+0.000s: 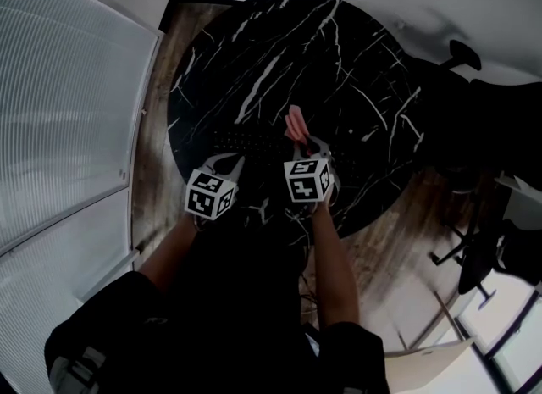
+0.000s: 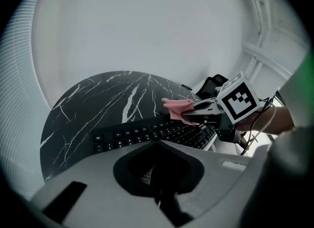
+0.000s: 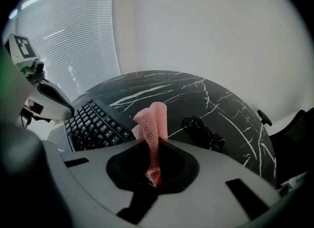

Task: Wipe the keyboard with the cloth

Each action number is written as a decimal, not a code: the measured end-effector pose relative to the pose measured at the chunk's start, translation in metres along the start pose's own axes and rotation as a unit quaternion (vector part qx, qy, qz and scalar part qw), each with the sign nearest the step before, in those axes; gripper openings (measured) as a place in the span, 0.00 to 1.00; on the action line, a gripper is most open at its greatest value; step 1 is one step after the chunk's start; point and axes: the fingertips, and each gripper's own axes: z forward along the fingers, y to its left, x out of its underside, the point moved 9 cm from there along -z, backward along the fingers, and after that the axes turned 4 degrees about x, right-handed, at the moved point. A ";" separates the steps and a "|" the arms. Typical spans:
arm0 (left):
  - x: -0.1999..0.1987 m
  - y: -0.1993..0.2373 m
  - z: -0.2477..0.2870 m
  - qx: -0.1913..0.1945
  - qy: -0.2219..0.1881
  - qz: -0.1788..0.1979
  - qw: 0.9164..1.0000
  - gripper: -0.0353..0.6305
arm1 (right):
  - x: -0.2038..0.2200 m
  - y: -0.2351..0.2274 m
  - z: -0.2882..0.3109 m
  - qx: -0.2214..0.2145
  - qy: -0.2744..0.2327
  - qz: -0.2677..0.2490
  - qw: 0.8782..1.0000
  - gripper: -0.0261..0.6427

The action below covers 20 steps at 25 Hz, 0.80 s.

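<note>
1. Black marble with white veins forms the round table (image 1: 254, 53). In the head view the black keyboard (image 2: 147, 134) nearly vanishes against it, and the grippers cover its near edge.
2. In the left gripper view, the keyboard's right end is hidden behind the right gripper (image 1: 306, 141). No view shows whether the cloth touches the keys.
3. Counted: one keyboard, one pink cloth (image 3: 152, 121), one coiled black cable (image 3: 203, 129) and two grippers, each with a marker cube.
4. The keyboard lies at the table's near side. The cable lies on the table to its right.
5. Both forearms reach forward, side by side.
6. The right gripper is over the keyboard's right end. Its jaws are clamped on the cloth, which sticks out forward in a fold.
7. The left gripper (image 1: 230, 160) hangs at the keyboard's near edge, jaws together on nothing.
</note>
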 end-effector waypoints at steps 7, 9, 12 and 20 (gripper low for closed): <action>0.006 0.019 -0.011 0.006 -0.002 0.002 1.000 0.05 | -0.011 0.027 0.006 0.001 0.000 -0.008 1.000 0.05; 0.008 0.025 -0.015 0.007 -0.004 0.000 1.000 0.05 | -0.014 0.034 0.007 0.001 0.003 -0.011 1.000 0.05; 0.012 0.033 -0.020 0.007 -0.007 -0.005 1.000 0.05 | -0.020 0.046 0.008 0.001 0.007 -0.019 1.000 0.05; 0.023 0.056 -0.034 0.006 -0.017 -0.015 1.000 0.05 | -0.029 0.069 0.015 0.007 0.013 -0.028 1.000 0.05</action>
